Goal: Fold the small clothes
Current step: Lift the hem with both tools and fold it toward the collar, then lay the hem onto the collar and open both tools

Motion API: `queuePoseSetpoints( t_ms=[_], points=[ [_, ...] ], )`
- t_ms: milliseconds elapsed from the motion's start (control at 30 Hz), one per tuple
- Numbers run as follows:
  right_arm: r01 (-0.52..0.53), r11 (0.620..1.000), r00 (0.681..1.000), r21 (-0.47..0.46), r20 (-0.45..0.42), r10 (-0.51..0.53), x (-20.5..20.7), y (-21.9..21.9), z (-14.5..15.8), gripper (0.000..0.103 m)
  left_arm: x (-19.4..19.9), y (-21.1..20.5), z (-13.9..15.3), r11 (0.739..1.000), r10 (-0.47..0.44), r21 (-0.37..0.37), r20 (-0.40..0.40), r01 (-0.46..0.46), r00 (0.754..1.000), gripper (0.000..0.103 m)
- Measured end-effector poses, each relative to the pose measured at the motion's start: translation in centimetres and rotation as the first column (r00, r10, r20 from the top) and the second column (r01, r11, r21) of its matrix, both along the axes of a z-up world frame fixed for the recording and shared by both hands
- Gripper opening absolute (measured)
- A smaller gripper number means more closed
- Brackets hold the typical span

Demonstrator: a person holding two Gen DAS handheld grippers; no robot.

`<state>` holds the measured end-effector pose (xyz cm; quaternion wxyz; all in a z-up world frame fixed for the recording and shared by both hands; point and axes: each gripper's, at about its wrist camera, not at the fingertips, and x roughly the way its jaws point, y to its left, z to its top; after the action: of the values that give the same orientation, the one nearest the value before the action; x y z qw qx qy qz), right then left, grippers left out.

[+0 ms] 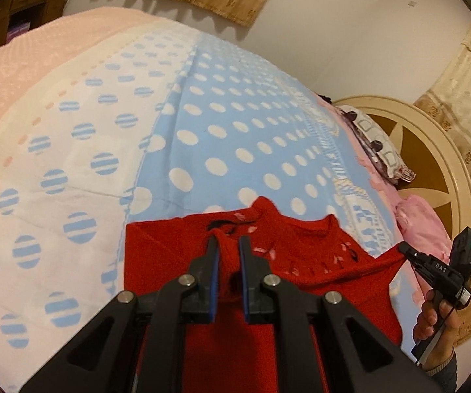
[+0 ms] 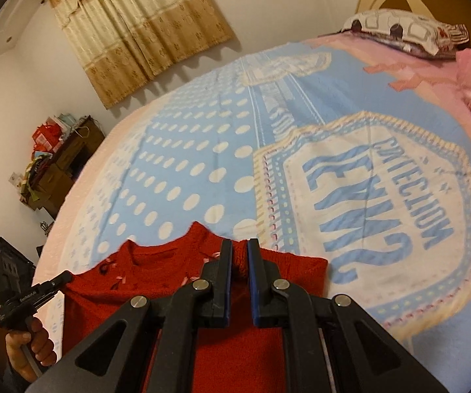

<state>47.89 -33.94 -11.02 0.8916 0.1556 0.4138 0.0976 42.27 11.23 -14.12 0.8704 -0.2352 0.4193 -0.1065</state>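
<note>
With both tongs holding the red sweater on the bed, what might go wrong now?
1. Each of the tongs, left and right, pinches only a small ridge of the red sweater, so the knit may slip out when lifted.
2. Uneven pulling may skew the fold.
3. The pads could snag the pink embroidery.

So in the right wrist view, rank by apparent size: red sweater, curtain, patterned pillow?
1. red sweater, though nearness to the camera inflates it.
2. curtain, close behind; unsure.
3. patterned pillow, clearly smallest.
</note>
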Motion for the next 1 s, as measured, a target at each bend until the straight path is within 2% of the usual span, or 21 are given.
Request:
queuePoseSetpoints(
  t_ms=[133, 167, 233, 267, 367, 467, 533, 633, 700, 833, 900, 967, 1000],
  points=[
    [0.045, 0.999, 0.999, -0.008, -0.014, -0.045, 1.7, -0.4, -2.1, 0.01, 0.9, 0.8, -1.4, 0.998, 0.057, -0.001, -0.023, -0.057, 0.998, 0.016],
    [0.071, 0.997, 0.997, 0.0, -0.014, -0.071, 1.9, -0.7, -2.4, 0.018, 0.9, 1.3, -1.5, 0.997, 0.075, -0.014, -0.025, -0.076, 0.997, 0.017],
    [0.091, 0.996, 0.996, 0.023, -0.022, -0.09, 1.7, -1.2, -2.7, 0.055, 0.5, 1.8, -1.3, 0.996, 0.085, -0.035, -0.015, -0.085, 0.996, 0.018],
    [0.094, 0.995, 0.995, 0.03, -0.018, -0.093, 1.4, -1.4, -2.6, 0.061, 0.2, 2.0, -1.0, 0.996, 0.089, -0.021, -0.009, -0.089, 0.996, 0.021],
    [0.087, 0.996, 0.996, -0.005, 0.006, -0.087, 0.4, -1.0, -1.8, 0.062, -1.1, 2.2, -0.1, 0.994, 0.1, 0.028, 0.021, -0.101, 0.995, 0.022],
    [-0.013, 0.999, 0.999, -0.038, 0.038, 0.014, -1.2, 1.0, -0.4, 0.062, -2.4, 1.6, 0.4, 0.993, 0.083, 0.084, 0.036, -0.086, 0.996, 0.022],
    [-0.079, 0.995, 0.996, -0.059, 0.035, 0.081, -1.7, 2.5, -0.1, 0.062, -2.8, 0.5, 0.0, 0.987, 0.055, 0.152, 0.011, -0.056, 0.998, 0.022],
    [-0.155, 0.982, 0.988, -0.106, 0.003, 0.156, -2.4, 4.5, -0.8, 0.062, -3.2, -0.9, -1.0, 0.974, 0.025, 0.224, -0.017, -0.02, 1.0, 0.025],
    [-0.17, 0.964, 0.986, -0.205, -0.039, 0.165, -2.7, 5.6, -1.9, 0.062, -3.5, -1.0, -1.5, 0.967, 0.043, 0.252, -0.027, -0.035, 0.999, 0.03],
    [-0.199, 0.936, 0.974, -0.292, -0.162, 0.157, -2.8, 5.8, -5.1, 0.062, -4.8, -1.0, -1.6, 0.956, 0.055, 0.289, -0.005, -0.051, 0.998, 0.031],
    [-0.204, 0.925, 0.973, -0.321, -0.167, 0.157, -3.4, 5.7, -5.4, 0.062, -5.9, -1.1, -1.3, 0.945, 0.053, 0.321, 0.012, -0.055, 0.998, 0.037],
    [-0.181, 0.93, 0.98, -0.32, -0.14, 0.143, -4.7, 5.2, -4.2, 0.062, -7.5, -1.2, -1.1, 0.941, 0.048, 0.333, 0.034, -0.056, 0.998, 0.051],
    [-0.17, 0.935, 0.984, -0.312, -0.112, 0.141, -5.6, 5.0, -3.3, 0.062, -8.3, -1.3, -1.0, 0.94, 0.042, 0.338, 0.044, -0.054, 0.998, 0.054]
  ],
)
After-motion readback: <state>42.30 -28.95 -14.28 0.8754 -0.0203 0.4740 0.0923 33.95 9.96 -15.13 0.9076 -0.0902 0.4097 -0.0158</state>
